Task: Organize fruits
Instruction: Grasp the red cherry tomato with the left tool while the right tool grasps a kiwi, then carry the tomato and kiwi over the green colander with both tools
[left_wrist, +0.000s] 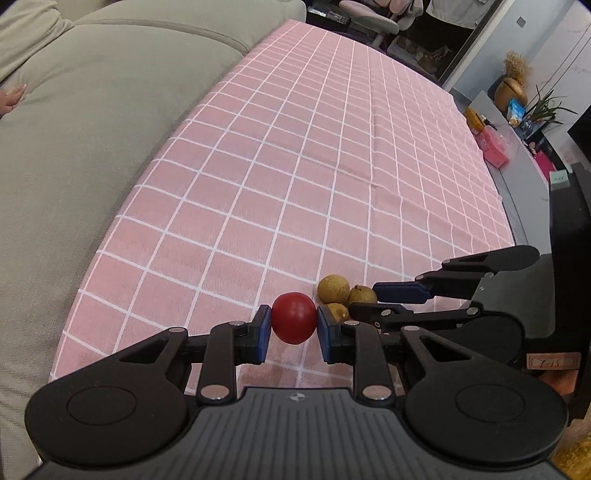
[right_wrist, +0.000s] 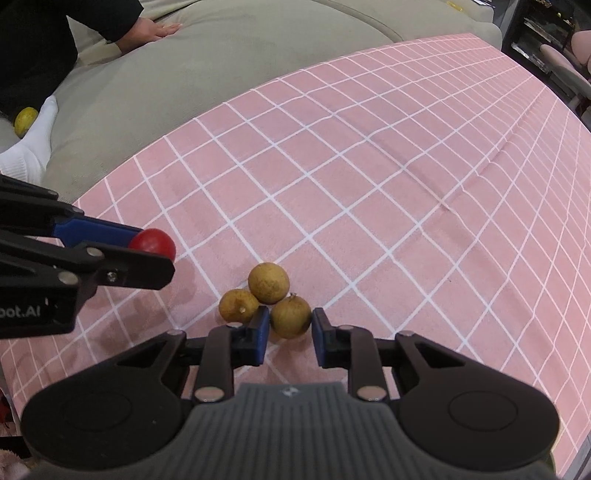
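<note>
My left gripper is shut on a red round fruit, held just above the pink checked tablecloth. The fruit also shows in the right wrist view, between the left gripper's fingers. Three yellow-brown fruits lie clustered on the cloth. My right gripper is open around the nearest of them, with a small gap at each pad. In the left wrist view the cluster lies right of the red fruit, with the right gripper beside it.
A grey-green sofa runs along the table's far side. A person's hand rests on it, and another yellow fruit lies on the sofa beside a white sock. Boxes and a plant stand beyond the table's right edge.
</note>
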